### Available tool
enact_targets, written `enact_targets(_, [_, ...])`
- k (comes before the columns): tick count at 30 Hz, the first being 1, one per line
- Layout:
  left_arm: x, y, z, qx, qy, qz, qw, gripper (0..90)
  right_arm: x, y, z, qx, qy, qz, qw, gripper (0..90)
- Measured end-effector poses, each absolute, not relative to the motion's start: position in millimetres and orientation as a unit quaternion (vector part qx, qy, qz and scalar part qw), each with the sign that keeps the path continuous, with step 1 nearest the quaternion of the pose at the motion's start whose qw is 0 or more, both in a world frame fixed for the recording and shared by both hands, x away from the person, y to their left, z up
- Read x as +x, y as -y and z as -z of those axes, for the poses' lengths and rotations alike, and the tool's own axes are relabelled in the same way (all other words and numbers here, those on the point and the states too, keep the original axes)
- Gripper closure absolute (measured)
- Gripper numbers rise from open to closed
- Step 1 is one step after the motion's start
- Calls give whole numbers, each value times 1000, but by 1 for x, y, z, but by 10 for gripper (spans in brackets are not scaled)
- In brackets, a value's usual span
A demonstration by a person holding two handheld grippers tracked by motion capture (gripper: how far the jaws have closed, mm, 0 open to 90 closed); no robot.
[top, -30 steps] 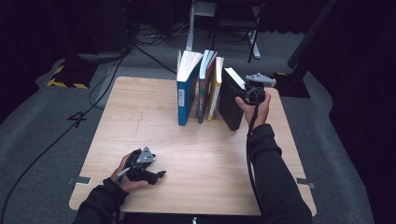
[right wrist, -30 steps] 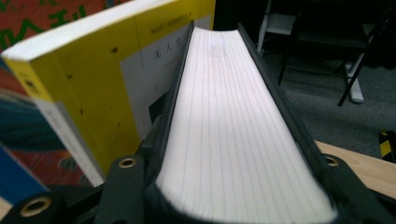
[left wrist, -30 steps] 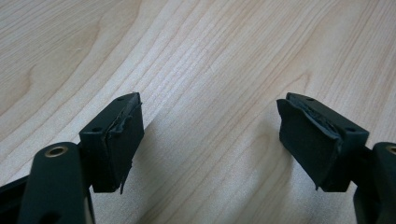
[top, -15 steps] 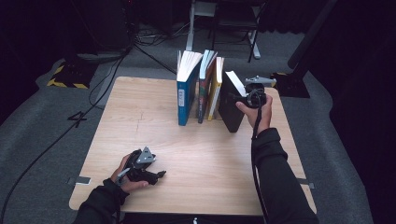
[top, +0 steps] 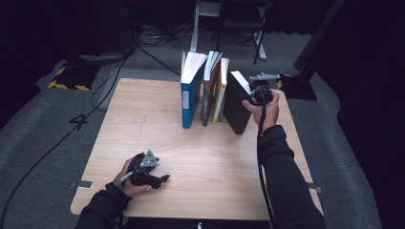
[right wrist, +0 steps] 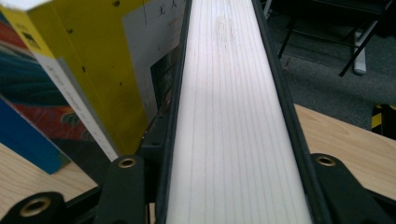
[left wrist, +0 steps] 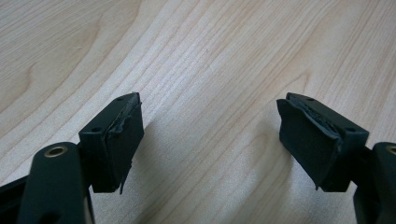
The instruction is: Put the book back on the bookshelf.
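Several books stand in a row at the table's far middle: a blue book (top: 191,98), a colourful one (top: 209,90), a yellow book (top: 220,93) and, rightmost, a black book (top: 236,112) that leans away from the others. My right gripper (top: 251,93) is at the black book's top corner. Its jaws have just been closing, and the book's white page edge (right wrist: 233,116) runs between them with both covers against the pads. Near the front left edge my left gripper (top: 160,179) rests low over the wood, open with nothing between its pads (left wrist: 116,140).
The wooden table (top: 143,119) is bare wood in front of the books. Behind it are a chair and stand legs (top: 229,28) and cables (top: 119,52) on grey floor. A dark post (top: 315,43) rises at the back right.
The right gripper has shifted slightly at the top of the black book. The left hand and the other books have not moved.
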State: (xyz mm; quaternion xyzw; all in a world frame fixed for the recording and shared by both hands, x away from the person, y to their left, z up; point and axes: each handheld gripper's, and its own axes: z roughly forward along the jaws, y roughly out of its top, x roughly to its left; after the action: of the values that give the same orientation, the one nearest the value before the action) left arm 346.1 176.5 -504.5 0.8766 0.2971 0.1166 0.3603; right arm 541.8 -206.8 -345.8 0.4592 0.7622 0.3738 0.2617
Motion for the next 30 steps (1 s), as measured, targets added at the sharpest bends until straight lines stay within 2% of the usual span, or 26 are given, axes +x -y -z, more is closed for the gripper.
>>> enact_targets(13, [344,-177,505,878,-291,-112,363,224,565,197,324,461,-733,-405,293,532])
enact_targets(23, [344,-177,504,881,-286,-108,362,221,583,192,349,474,-698,-433,317,532])
enact_targets(30, [344,-176,504,881,-283,-109,362,224,582,195,361,471,-675,-463,327,529])
